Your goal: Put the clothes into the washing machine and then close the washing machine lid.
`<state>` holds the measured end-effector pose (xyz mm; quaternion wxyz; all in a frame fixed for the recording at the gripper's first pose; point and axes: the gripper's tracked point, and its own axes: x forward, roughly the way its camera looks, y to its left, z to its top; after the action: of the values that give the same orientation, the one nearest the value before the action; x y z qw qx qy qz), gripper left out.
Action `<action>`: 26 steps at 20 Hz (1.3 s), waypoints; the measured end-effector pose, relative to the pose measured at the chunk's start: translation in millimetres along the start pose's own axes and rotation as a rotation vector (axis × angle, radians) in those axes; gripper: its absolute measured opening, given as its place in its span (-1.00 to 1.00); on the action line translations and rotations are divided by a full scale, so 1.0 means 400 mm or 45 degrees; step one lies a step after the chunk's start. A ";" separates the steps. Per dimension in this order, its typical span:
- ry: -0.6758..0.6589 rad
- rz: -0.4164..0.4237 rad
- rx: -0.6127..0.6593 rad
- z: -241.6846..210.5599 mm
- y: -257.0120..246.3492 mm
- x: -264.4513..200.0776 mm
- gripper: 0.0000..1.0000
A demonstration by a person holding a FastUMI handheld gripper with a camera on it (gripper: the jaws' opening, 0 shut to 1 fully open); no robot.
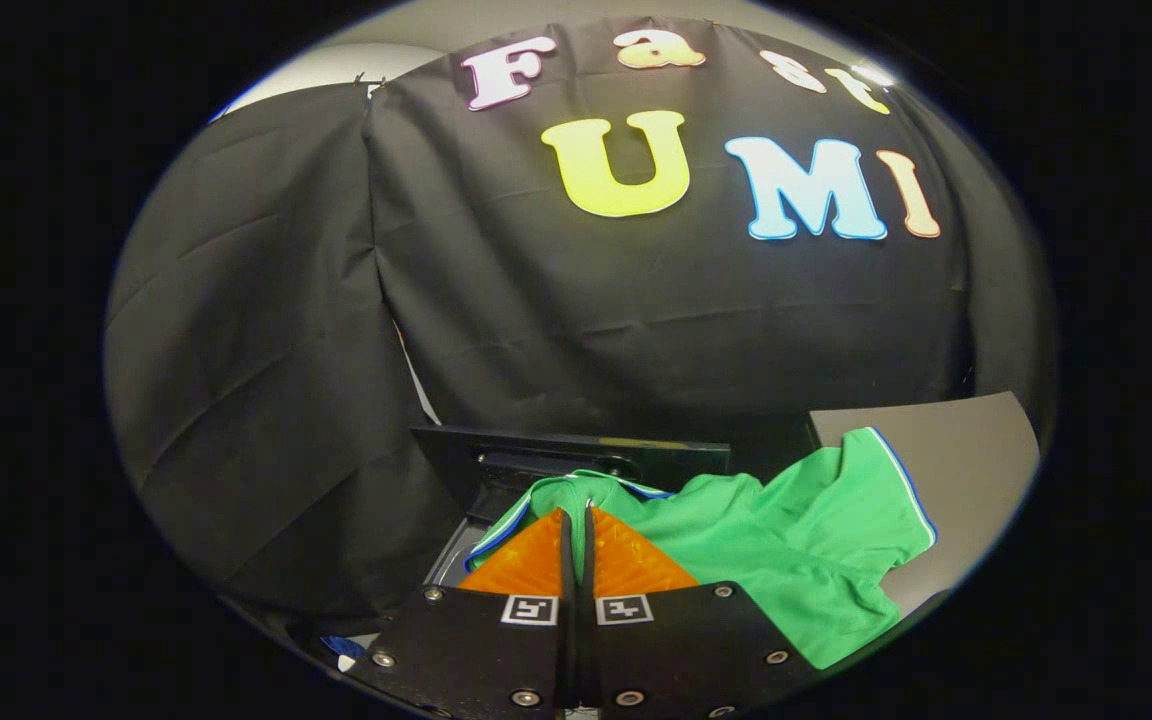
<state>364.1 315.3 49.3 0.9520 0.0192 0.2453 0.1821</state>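
At lower centre, the green shirt [786, 540] is pinched between the nearly closed fingers of the gripper [576, 515], trailing rightward. Loading is underway; lowering into the washing machine [496, 470] is needed next.

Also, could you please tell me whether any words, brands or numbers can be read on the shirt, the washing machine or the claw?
On the green shirt: no print or label to be seen.
On the washing machine lid: no readable text.
On the claw, shut on a fold of the shirt: two square coded markers, patterns only, no words.
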 end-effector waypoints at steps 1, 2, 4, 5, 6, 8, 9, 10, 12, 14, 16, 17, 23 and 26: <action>0.001 0.006 -0.008 -0.006 0.011 0.006 -1.00; 0.005 0.012 -0.014 -0.015 0.023 0.014 -1.00; 0.012 0.019 -0.024 -0.031 0.043 0.026 -1.00; 0.016 0.019 -0.028 -0.039 0.050 0.033 -1.00; 0.021 0.016 -0.032 -0.049 0.056 0.040 -1.00; 0.039 0.008 -0.037 -0.076 0.061 0.059 -1.00; 0.036 0.011 -0.030 -0.086 0.067 0.071 -1.00; 0.035 0.021 -0.020 -0.099 0.075 0.081 -1.00; 0.053 0.023 -0.015 -0.124 0.084 0.102 -1.00; 0.068 0.017 -0.032 -0.151 0.091 0.125 -1.00; 0.056 0.002 -0.076 -0.178 0.098 0.141 -1.00; 0.056 -0.004 -0.097 -0.191 0.094 0.157 -1.00; 0.112 -0.026 -0.118 -0.290 0.093 0.215 -1.00; 0.144 -0.019 -0.121 -0.333 0.101 0.241 -1.00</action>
<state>365.6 380.3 -107.1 0.9378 -0.0381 0.2899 0.1871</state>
